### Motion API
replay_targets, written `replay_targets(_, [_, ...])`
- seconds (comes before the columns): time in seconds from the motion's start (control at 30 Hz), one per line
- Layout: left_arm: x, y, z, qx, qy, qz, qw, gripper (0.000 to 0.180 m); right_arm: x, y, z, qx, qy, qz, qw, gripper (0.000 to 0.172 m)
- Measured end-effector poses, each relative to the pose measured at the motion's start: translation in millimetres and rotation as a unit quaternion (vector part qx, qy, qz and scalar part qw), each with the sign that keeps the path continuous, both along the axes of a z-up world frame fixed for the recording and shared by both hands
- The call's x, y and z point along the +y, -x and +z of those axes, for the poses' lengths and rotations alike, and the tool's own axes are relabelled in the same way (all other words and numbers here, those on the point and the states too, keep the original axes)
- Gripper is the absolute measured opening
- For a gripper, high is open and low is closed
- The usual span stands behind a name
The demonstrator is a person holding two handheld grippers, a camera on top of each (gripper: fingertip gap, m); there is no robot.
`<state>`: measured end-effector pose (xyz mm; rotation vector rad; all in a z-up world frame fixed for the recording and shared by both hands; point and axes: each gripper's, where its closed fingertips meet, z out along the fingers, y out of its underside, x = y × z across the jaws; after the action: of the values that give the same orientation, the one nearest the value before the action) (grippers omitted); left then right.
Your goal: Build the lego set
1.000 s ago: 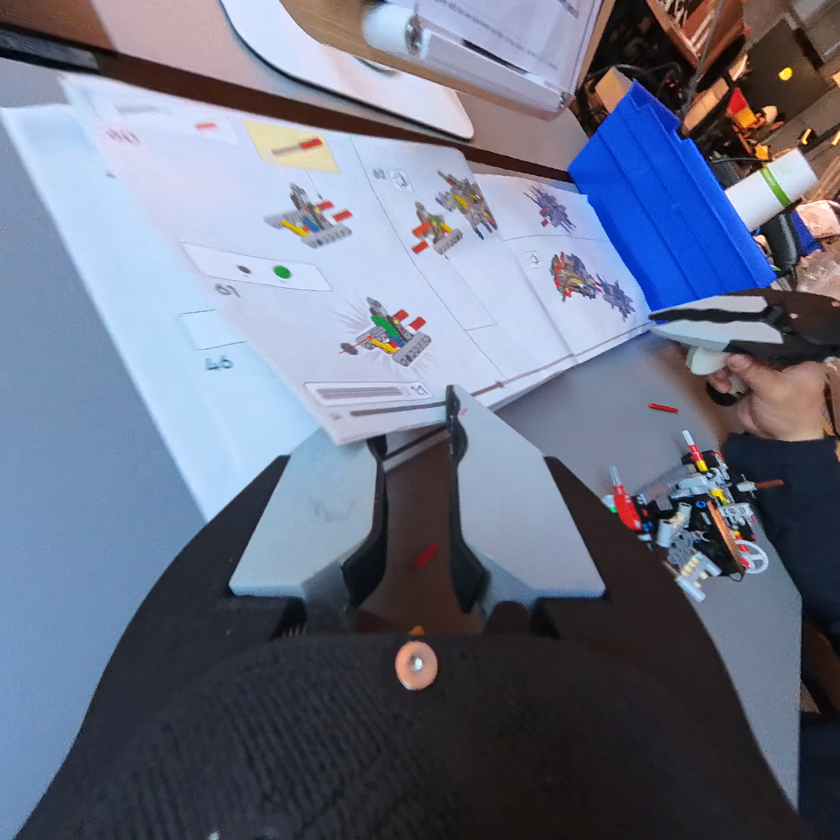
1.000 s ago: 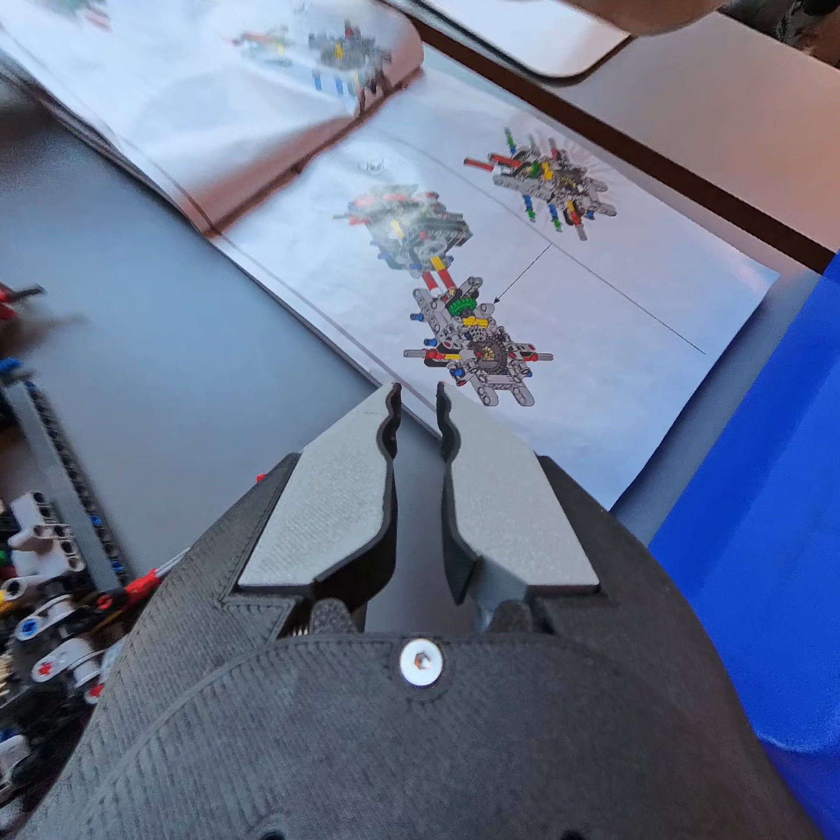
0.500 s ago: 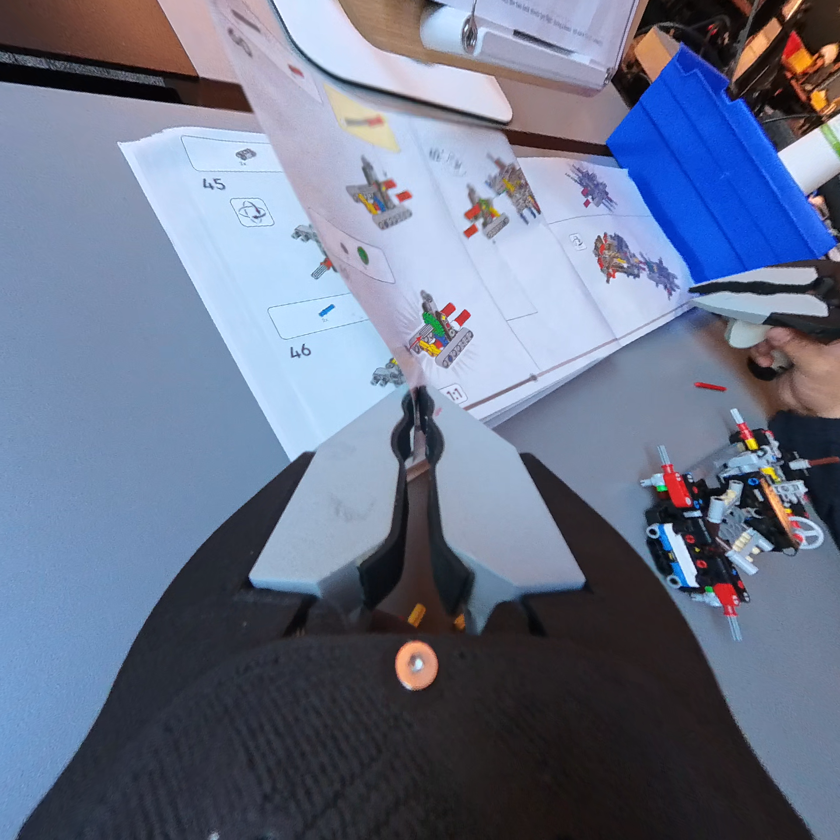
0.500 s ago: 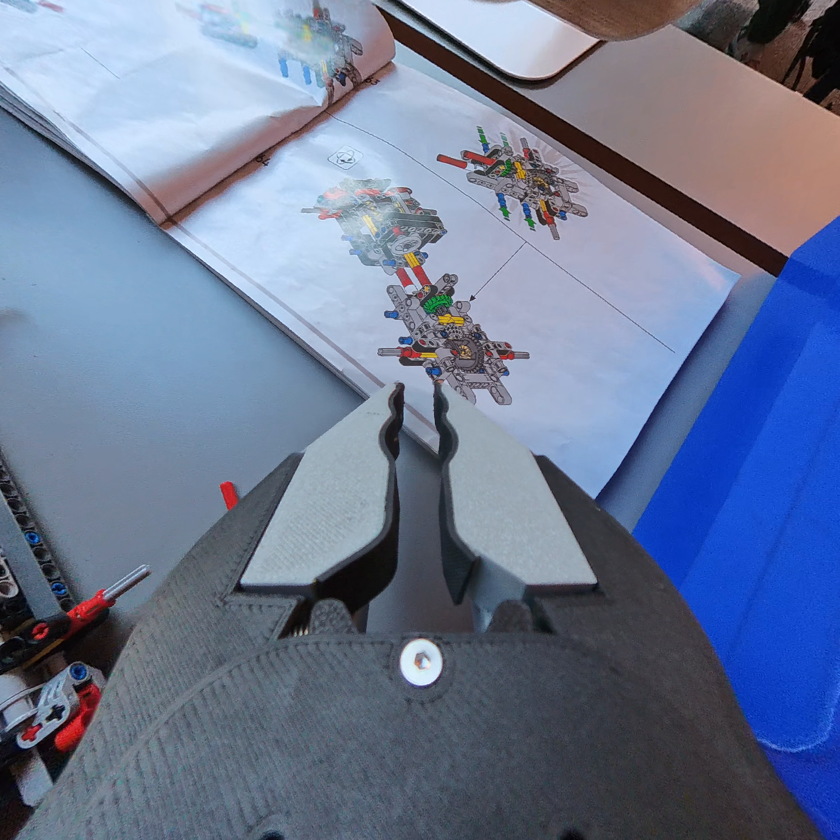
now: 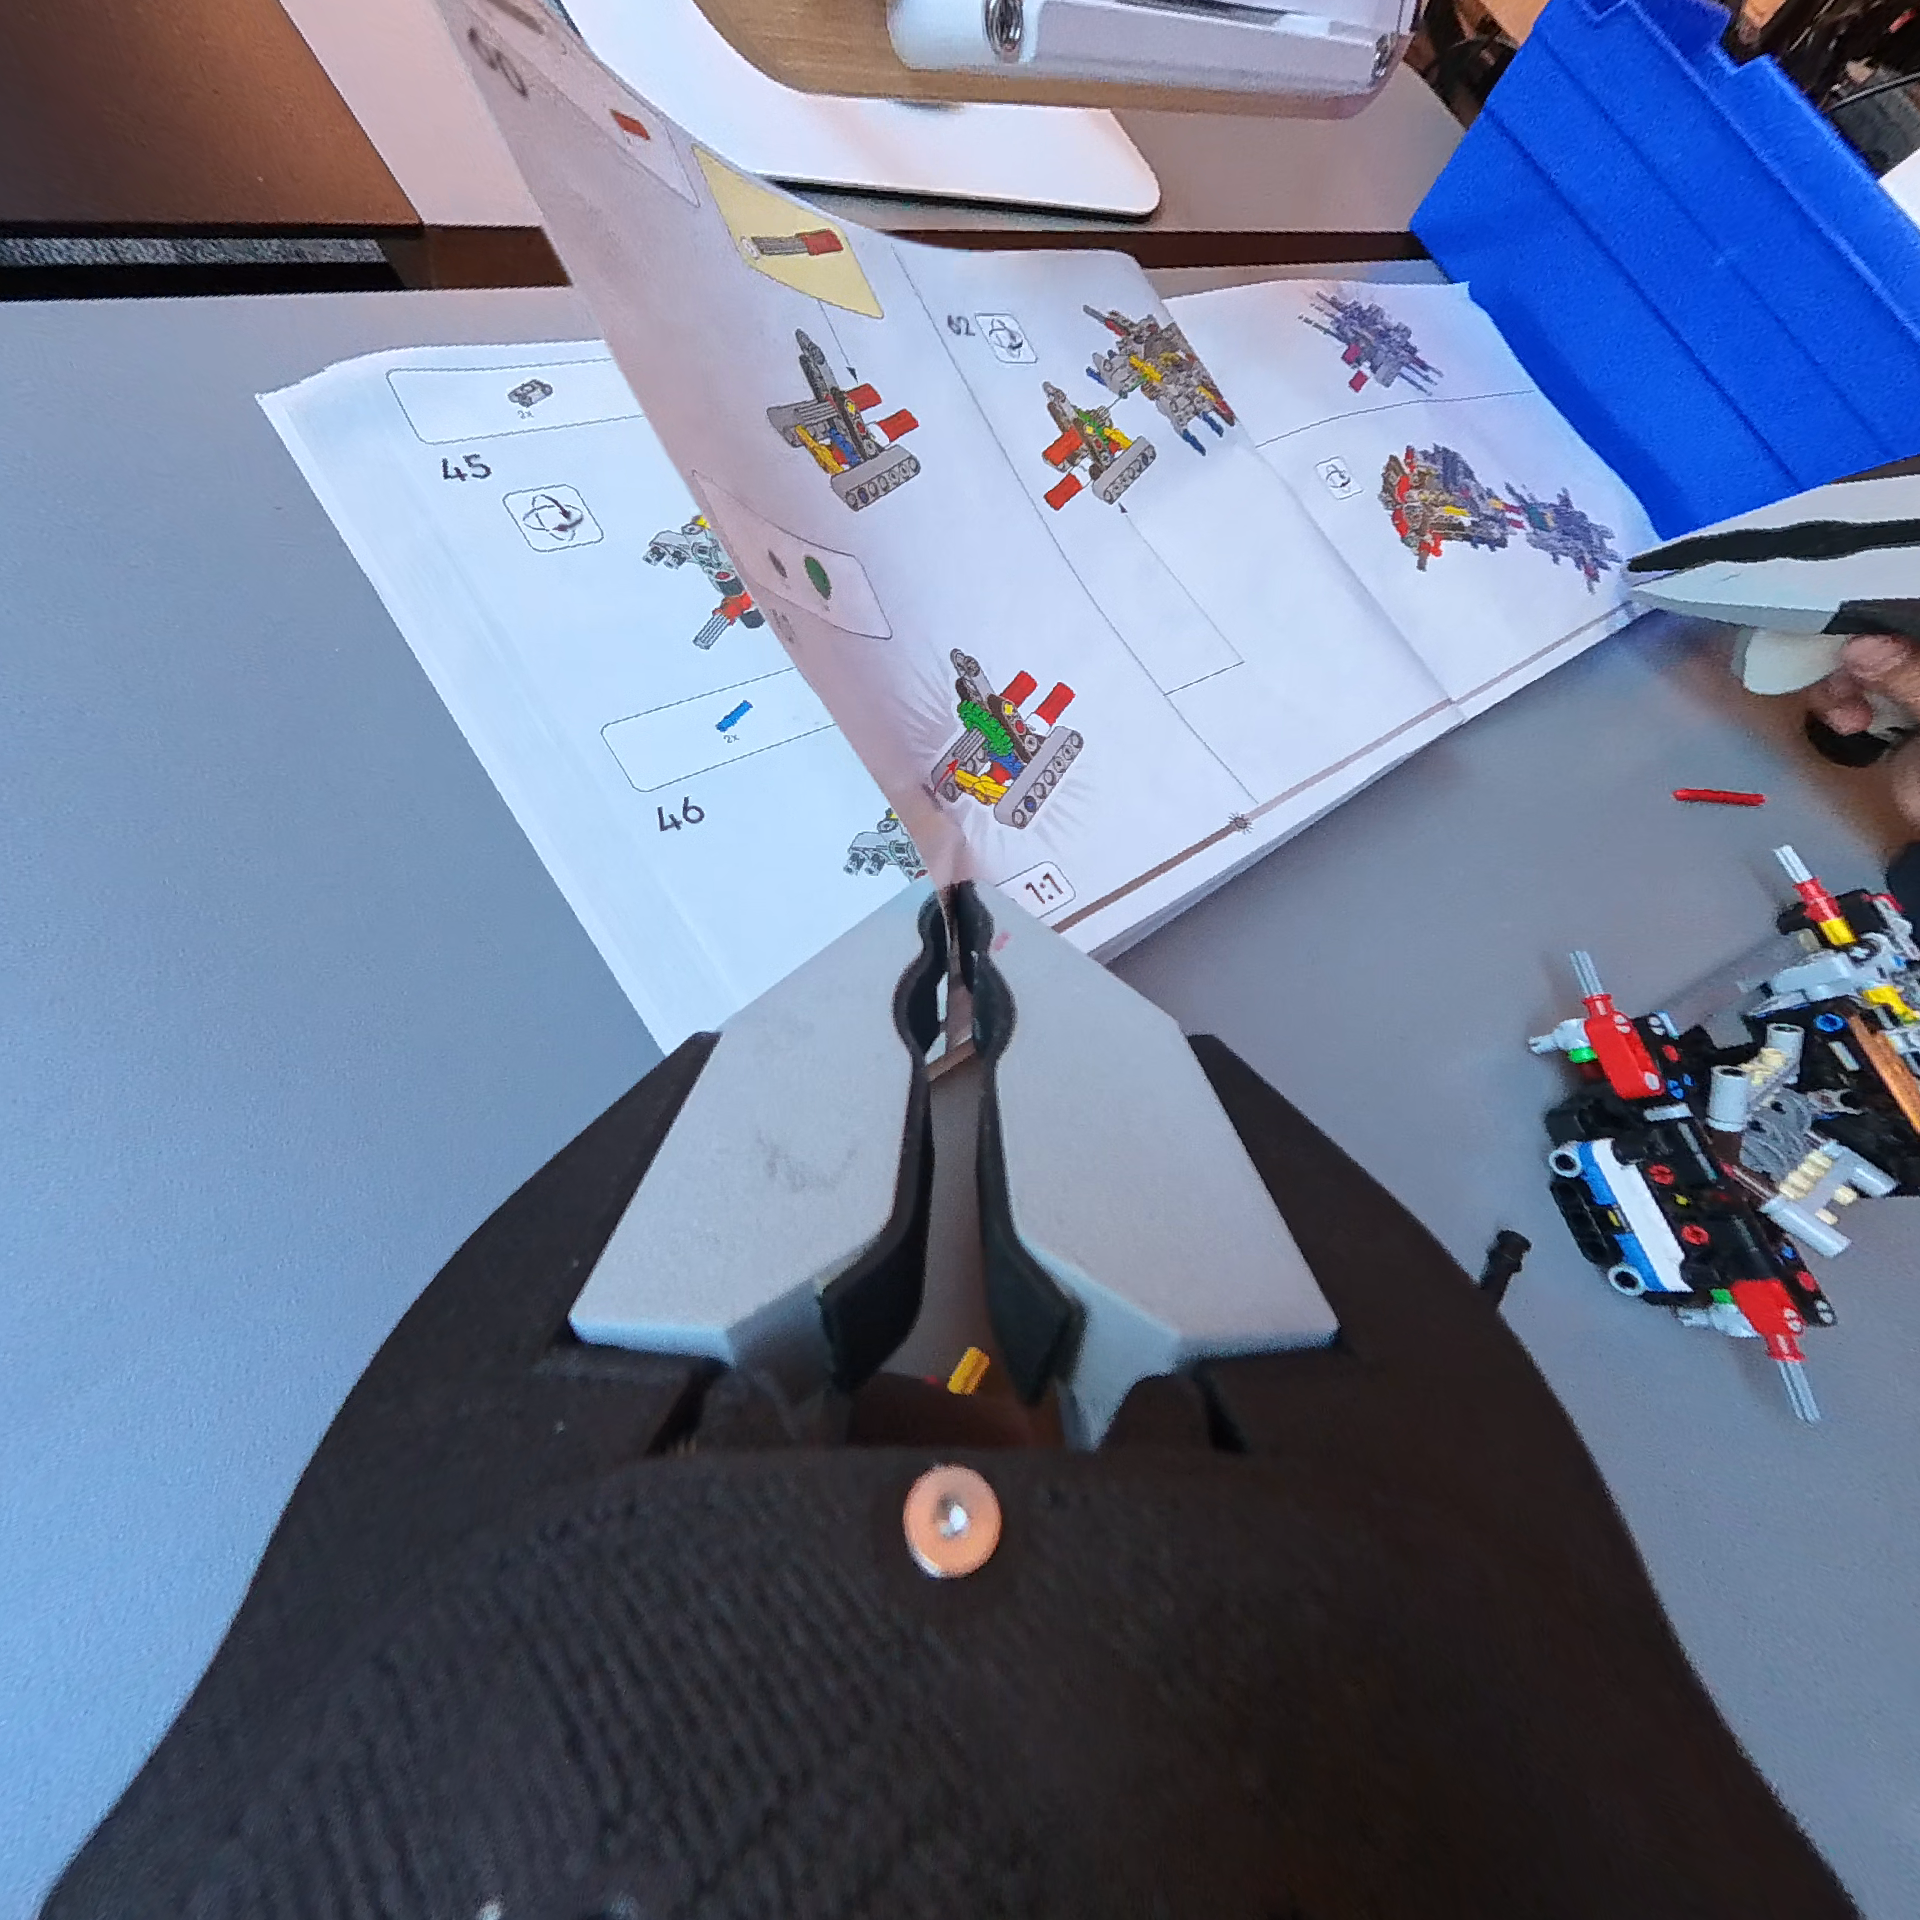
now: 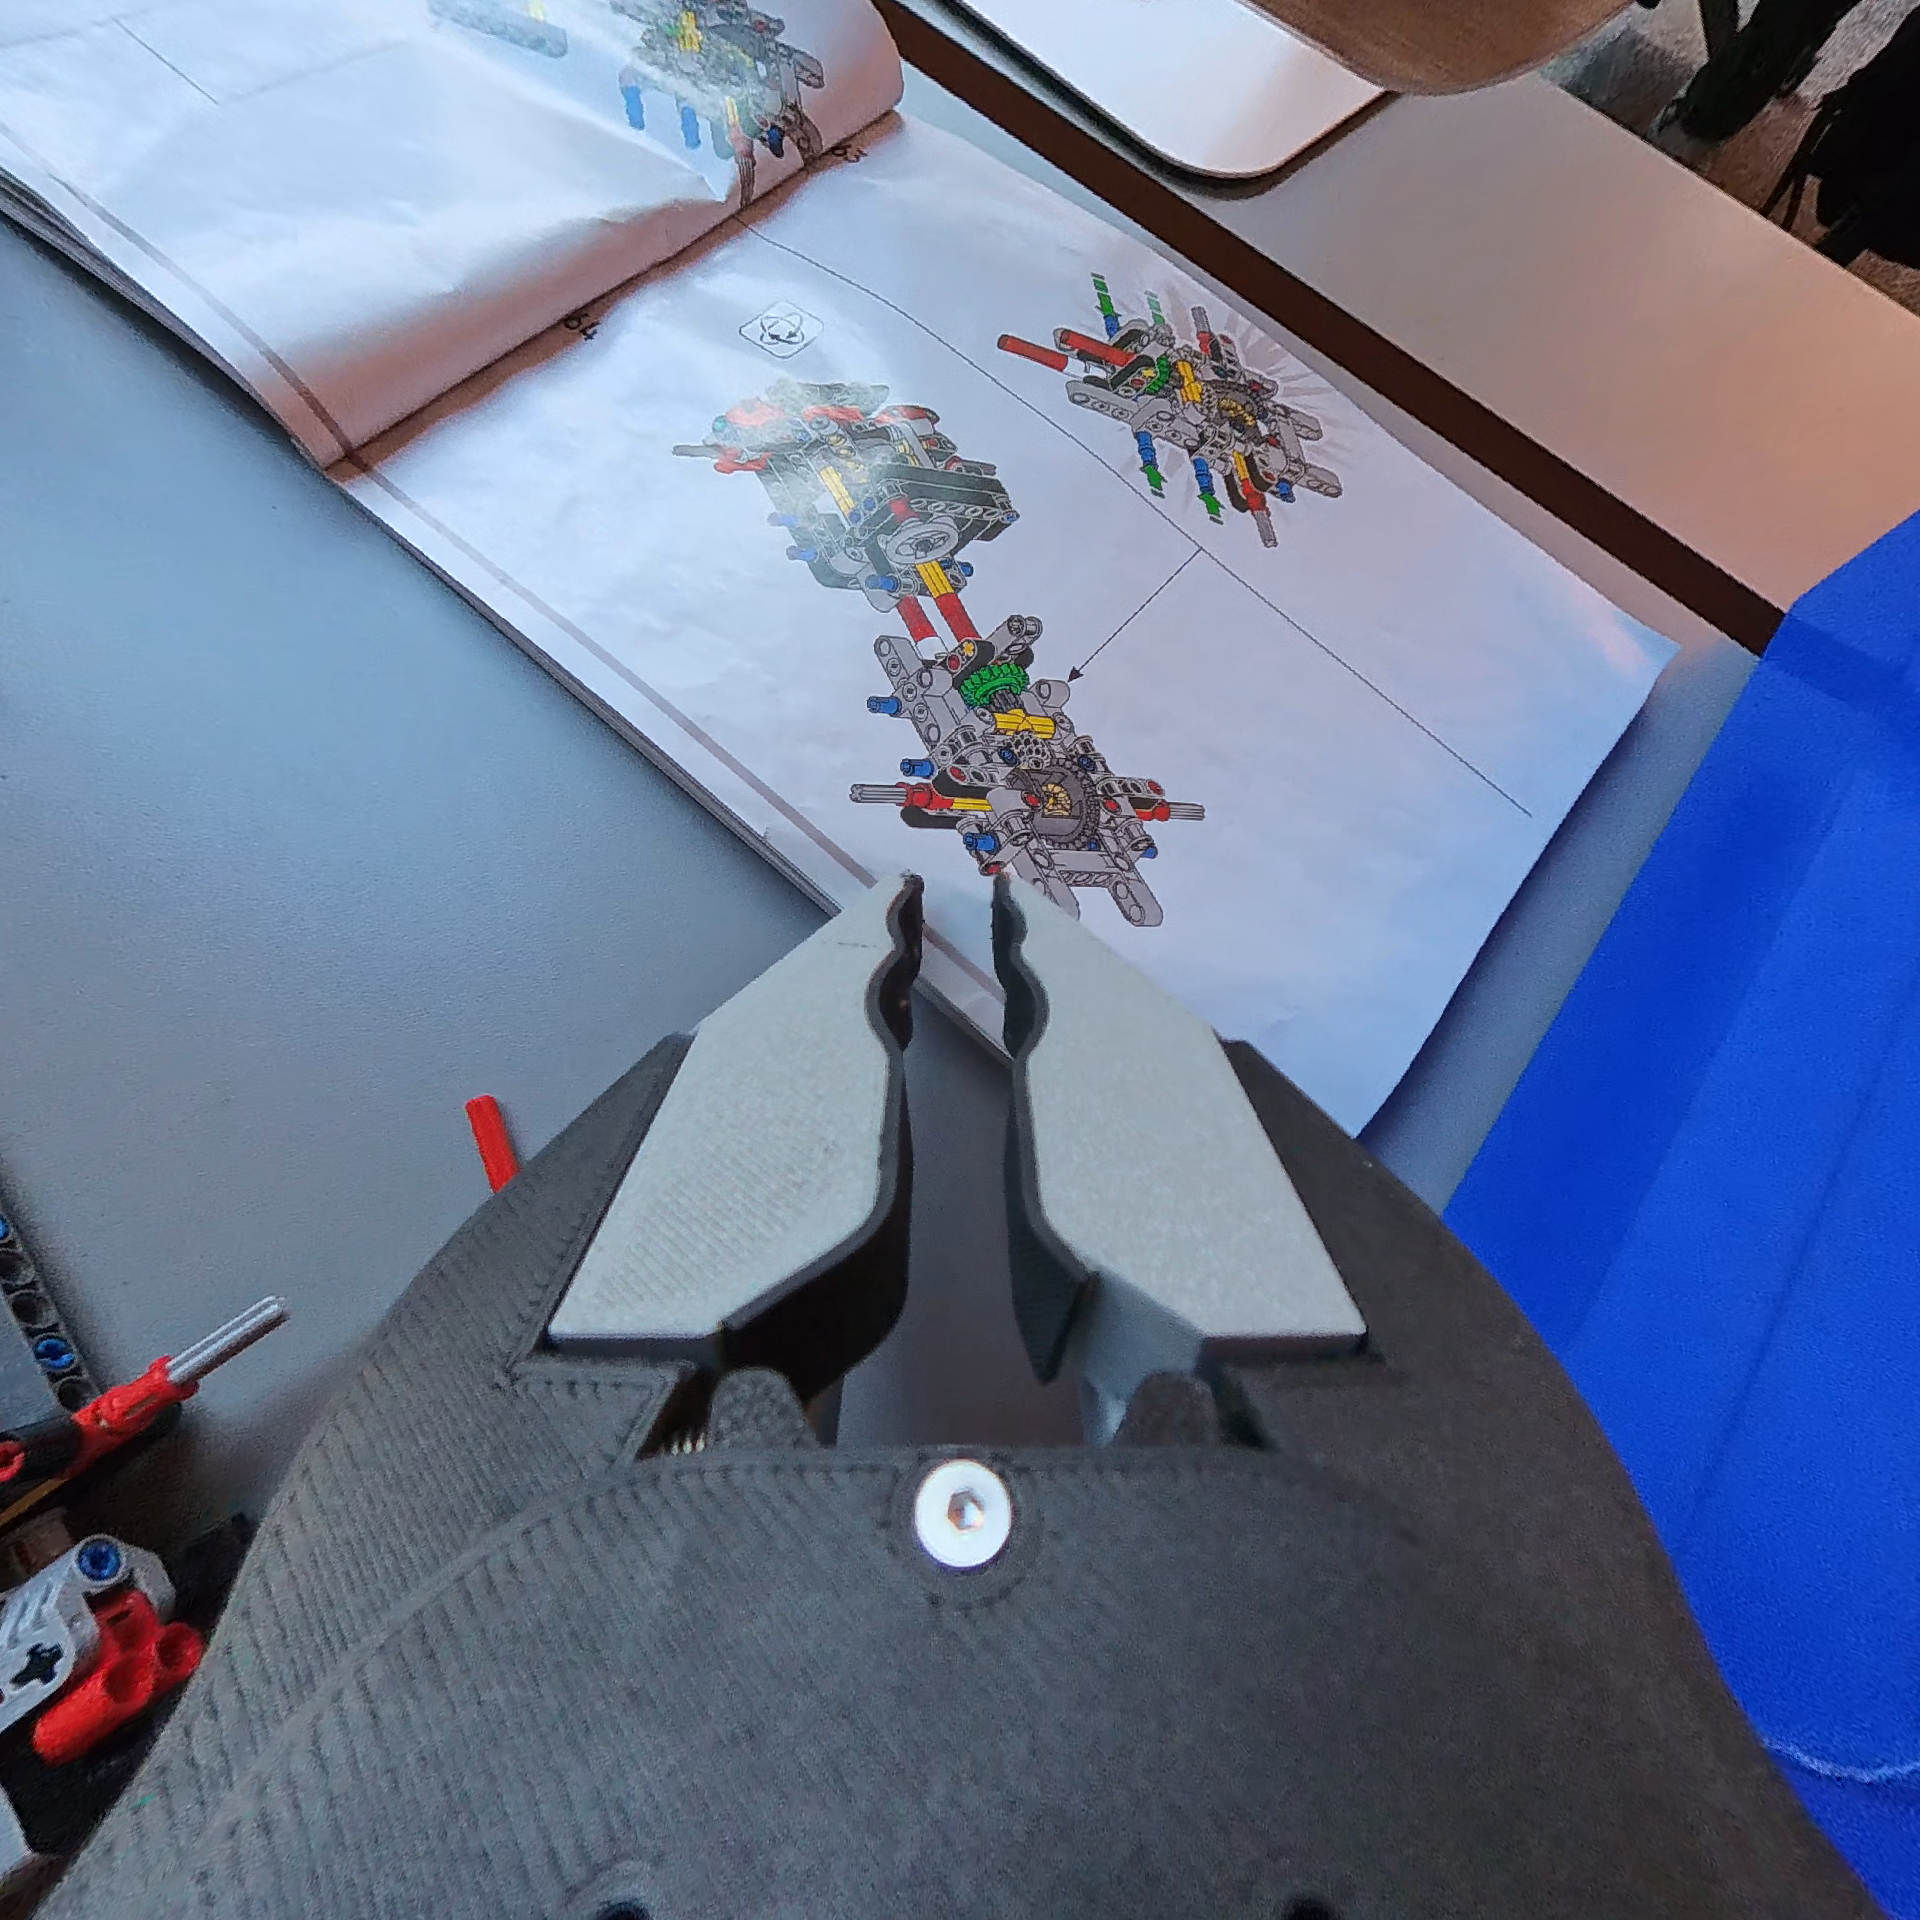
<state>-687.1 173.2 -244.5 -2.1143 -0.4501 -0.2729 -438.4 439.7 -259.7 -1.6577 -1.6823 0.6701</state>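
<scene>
An open instruction booklet (image 5: 540, 582) lies on the grey table. My left gripper (image 5: 954, 906) is shut on the bottom corner of one booklet page (image 5: 831, 436) and holds that page lifted, standing up from the booklet. My right gripper (image 6: 954, 894) is open with nothing between its fingers. It hovers over the near edge of the booklet's right-hand page (image 6: 1247, 675). It also shows in the left wrist view (image 5: 1787, 571) at the right edge, held by a hand. A part-built brick model (image 5: 1745, 1143) of black, grey and red pieces lies on the table right of my left gripper.
A blue bin (image 5: 1683, 239) stands at the back right, close to my right gripper (image 6: 1714, 1247). A white stand base (image 5: 987, 156) sits behind the booklet. A loose red pin (image 6: 490, 1141) lies left of my right gripper. More model parts (image 6: 83, 1642) lie at the lower left. The part-built brick model (image 5: 1745, 1143) is about 25 cm from both grippers' fingertips.
My left gripper closed on the page's corner and lifted the page up from lying flat. My right gripper drifted slightly over the right-hand page, jaws unchanged.
</scene>
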Motion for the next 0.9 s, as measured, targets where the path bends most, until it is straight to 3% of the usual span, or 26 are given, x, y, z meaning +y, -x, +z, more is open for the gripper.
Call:
replay_targets(0.37, [1, -3, 0, -0.004, 0.0, -0.004, 1.0, 0.0, 3, 0, 0, 0.004, 0.004, -0.002, 1.0, 0.012])
replay_targets(0.47, [1, -1, 3, -0.023, -0.006, 0.004, 1.0, 0.024, 6, -1, 2, 0.007, 0.001, -0.006, 1.0, 0.012])
replay_targets(0.5, [1, -1, 5, -0.032, -0.015, 0.002, 0.999, 0.025, 8, -2, 3, 0.009, 0.0, -0.009, 1.0, 0.012])
replay_targets(0.63, [2, -4, 15, -0.056, -0.047, -0.005, 0.997, 0.022, 12, -3, 9, 0.025, 0.004, -0.017, 1.0, 0.012])
replay_targets(0.77, [2, -5, 21, -0.053, -0.056, -0.005, 0.997, 0.004, 11, -3, 15, 0.037, 0.003, -0.017, 0.999, 0.012])
replay_targets(0.9, [2, -7, 24, -0.045, -0.065, -0.011, 0.997, 0.0, 5, -1, 18, 0.043, -0.004, -0.008, 0.999, 0.013])
